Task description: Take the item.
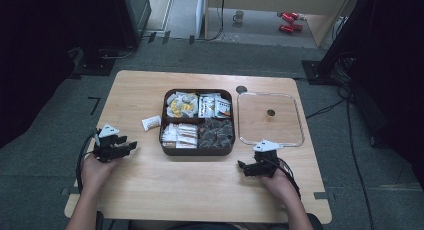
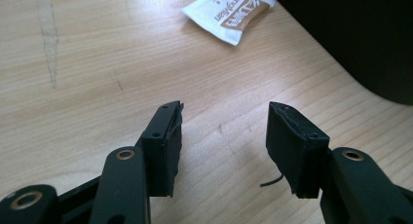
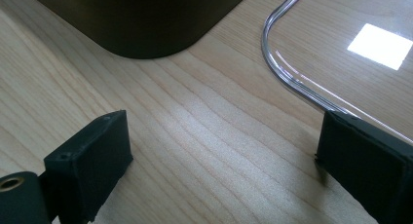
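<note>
A dark brown tray (image 1: 198,151) with several compartments of snack packets sits mid-table. A single white and brown packet (image 1: 151,123) lies just left of it, and it also lies ahead of the jaws in the left gripper view (image 2: 229,12). My left gripper (image 1: 131,146) rests low on the table left of the tray, open, with bare wood between its jaws (image 2: 224,109). My right gripper (image 1: 241,166) sits near the tray's front right corner, open wide over bare wood (image 3: 221,119). A clear square lid (image 1: 300,120) lies flat right of the tray, its rim (image 3: 287,78) close to one right fingertip.
The tray's dark wall rises at the right of the left gripper view (image 2: 360,34) and at the top of the right gripper view (image 3: 146,19). Beyond the table, a mug (image 1: 239,16) and red objects (image 1: 289,20) lie on the floor. Black stands flank both sides.
</note>
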